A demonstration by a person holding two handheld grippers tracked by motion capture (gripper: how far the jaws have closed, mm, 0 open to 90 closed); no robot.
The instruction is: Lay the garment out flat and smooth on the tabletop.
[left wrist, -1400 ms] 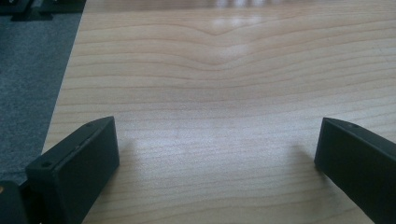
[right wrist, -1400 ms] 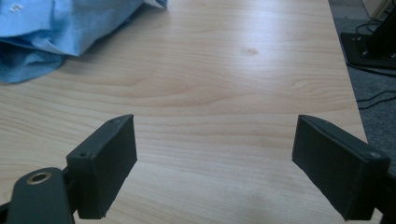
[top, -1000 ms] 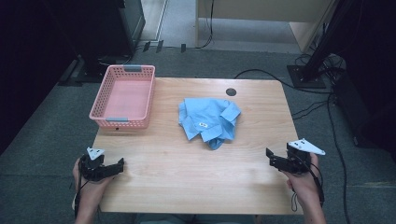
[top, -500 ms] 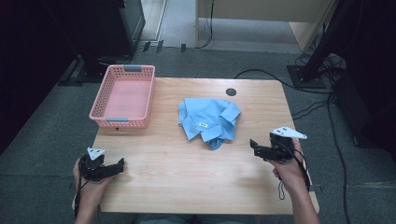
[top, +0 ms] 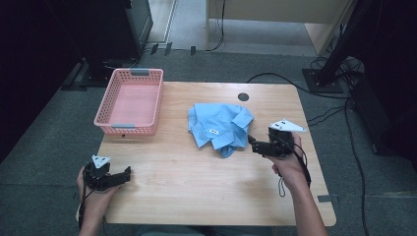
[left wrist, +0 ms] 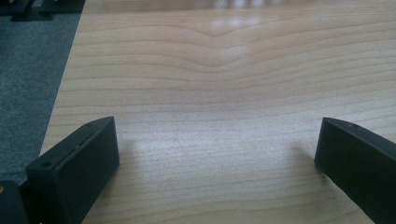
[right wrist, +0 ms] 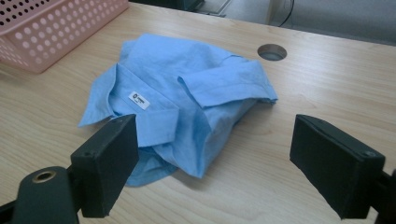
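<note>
A crumpled light-blue shirt [top: 220, 126] lies in the middle of the wooden table [top: 196, 182]; its collar with a white label faces up [right wrist: 140, 100]. My right gripper [top: 252, 142] stands open just right of the shirt's near corner, jaws wide apart and pointing at the cloth [right wrist: 212, 154]. My left gripper [top: 127, 173] rests open at the table's near left corner, over bare wood [left wrist: 217, 154], with nothing between its jaws.
A pink plastic basket [top: 103, 114] stands empty at the table's far left corner, and its wall [right wrist: 56, 32] is also in the right gripper view. A round cable hole [top: 243, 97] sits behind the shirt. Cables run over the grey floor to the right.
My right gripper has moved left and away from me, from the table's right edge up to the shirt. The left gripper has stayed still.
</note>
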